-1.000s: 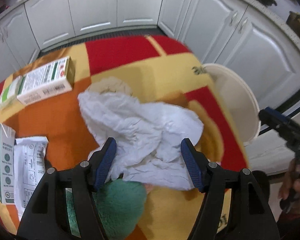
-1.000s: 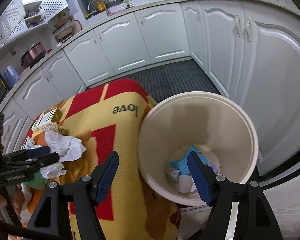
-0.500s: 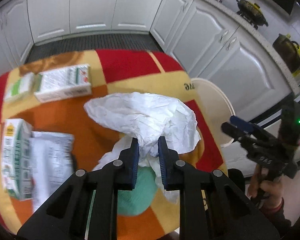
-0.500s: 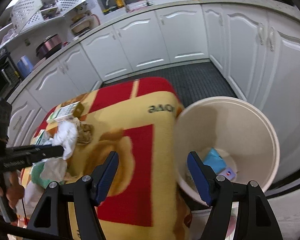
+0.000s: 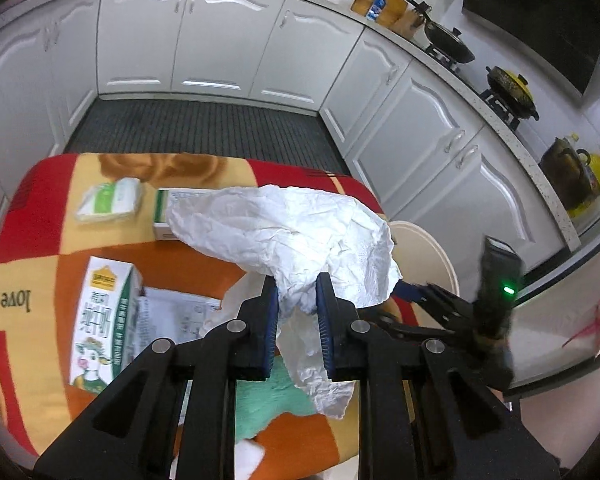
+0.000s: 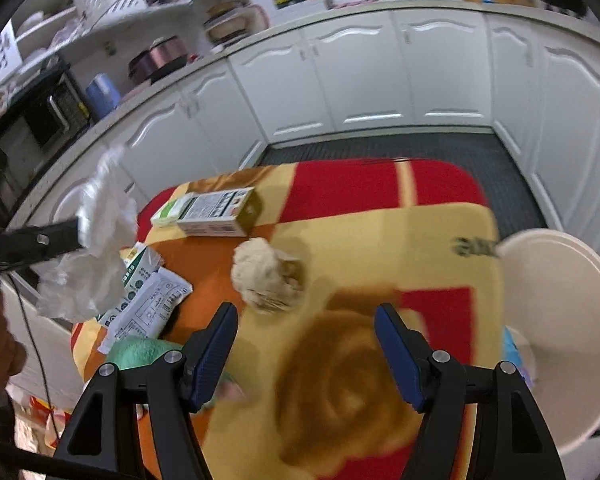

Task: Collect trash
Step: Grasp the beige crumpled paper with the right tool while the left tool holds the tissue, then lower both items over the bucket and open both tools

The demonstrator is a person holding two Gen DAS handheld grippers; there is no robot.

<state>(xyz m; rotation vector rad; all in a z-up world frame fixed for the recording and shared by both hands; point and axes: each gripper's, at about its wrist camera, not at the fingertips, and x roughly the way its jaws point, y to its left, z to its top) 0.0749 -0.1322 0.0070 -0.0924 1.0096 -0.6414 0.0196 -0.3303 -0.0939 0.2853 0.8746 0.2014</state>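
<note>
The left gripper (image 5: 297, 312) clamps its fingers on a crumpled white tissue (image 5: 296, 236), lifted above the blanket-covered counter (image 5: 56, 256). The right gripper (image 6: 306, 354), fingers wide apart, hovers near a beige paper wad (image 6: 266, 276). Cartons (image 5: 100, 316) lie nearby; the trash bin (image 6: 556, 320) stands at the counter's edge.

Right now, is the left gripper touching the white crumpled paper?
Touching: the left wrist view shows the left gripper clamping the white crumpled paper between both blue pads.
</note>
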